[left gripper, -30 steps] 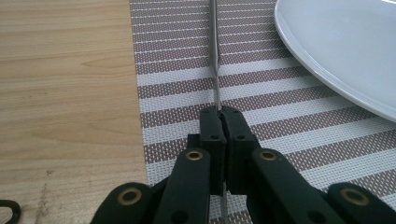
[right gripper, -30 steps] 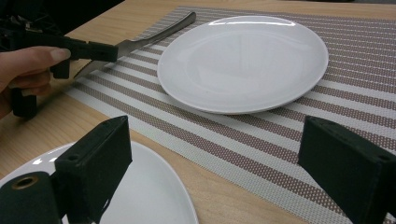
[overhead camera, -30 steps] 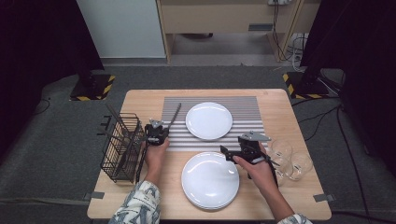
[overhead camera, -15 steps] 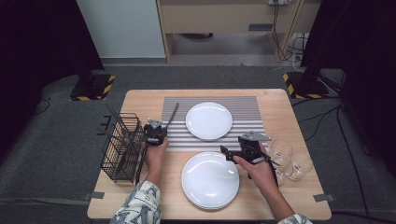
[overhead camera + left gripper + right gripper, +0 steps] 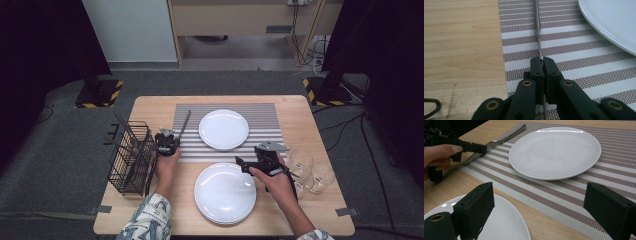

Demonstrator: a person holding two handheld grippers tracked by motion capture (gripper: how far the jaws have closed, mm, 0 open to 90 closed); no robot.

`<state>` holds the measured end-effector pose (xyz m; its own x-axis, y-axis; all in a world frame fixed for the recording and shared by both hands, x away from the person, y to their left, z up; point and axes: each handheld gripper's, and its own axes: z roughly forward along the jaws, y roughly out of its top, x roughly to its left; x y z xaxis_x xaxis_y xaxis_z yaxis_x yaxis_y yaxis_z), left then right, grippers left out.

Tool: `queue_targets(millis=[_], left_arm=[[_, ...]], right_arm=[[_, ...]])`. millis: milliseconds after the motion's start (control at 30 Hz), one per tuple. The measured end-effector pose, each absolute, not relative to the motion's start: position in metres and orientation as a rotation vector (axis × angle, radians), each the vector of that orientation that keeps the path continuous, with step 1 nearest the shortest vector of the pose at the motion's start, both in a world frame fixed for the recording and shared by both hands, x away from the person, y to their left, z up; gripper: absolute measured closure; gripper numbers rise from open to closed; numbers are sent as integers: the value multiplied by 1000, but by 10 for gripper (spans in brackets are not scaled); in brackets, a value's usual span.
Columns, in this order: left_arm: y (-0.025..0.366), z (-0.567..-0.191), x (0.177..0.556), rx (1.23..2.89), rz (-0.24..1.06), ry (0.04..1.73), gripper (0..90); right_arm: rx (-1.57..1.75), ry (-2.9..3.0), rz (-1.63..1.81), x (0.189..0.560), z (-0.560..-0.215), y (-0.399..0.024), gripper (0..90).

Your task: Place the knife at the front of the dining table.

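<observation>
Wooden table (image 5: 150,107), pale top, carrying everything below.

Striped placemat (image 5: 265,112) lies across the far middle of the table, brown and white bands.

Two white plates. Far plate (image 5: 223,129) sits on the placemat. Near plate (image 5: 225,192) rests on bare wood, its far edge close to the placemat's near edge.

Black wire basket (image 5: 129,157) stands at the table's left edge, just left of the left hand.

Clear glasses (image 5: 312,170) grouped at the right side, just beyond the right hand.

Right gripper (image 5: 252,164) held above the near plate's far right rim. Jaws wide apart, nothing between them; in the right gripper view they frame the far plate and placemat.

Left gripper (image 5: 172,140) at the placemat's left edge, jaws pressed together on the blade end of a knife (image 5: 183,125). In the left gripper view the thin blade (image 5: 537,32) runs straight out from between the pads (image 5: 537,68).

Knife lies along the left strip of the placemat, left of the far plate and apart from it, handle pointing toward the far side of the table.
</observation>
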<state>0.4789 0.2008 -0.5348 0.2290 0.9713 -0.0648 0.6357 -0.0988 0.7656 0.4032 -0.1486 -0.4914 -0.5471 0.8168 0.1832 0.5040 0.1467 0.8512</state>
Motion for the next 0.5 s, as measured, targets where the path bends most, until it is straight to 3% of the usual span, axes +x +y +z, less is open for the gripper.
queue_targets(millis=[500], left_arm=[[194, -532, 482, 1772, 592, 1487, 865]], right_arm=[[1273, 2107, 1359, 404, -492, -150, 96]])
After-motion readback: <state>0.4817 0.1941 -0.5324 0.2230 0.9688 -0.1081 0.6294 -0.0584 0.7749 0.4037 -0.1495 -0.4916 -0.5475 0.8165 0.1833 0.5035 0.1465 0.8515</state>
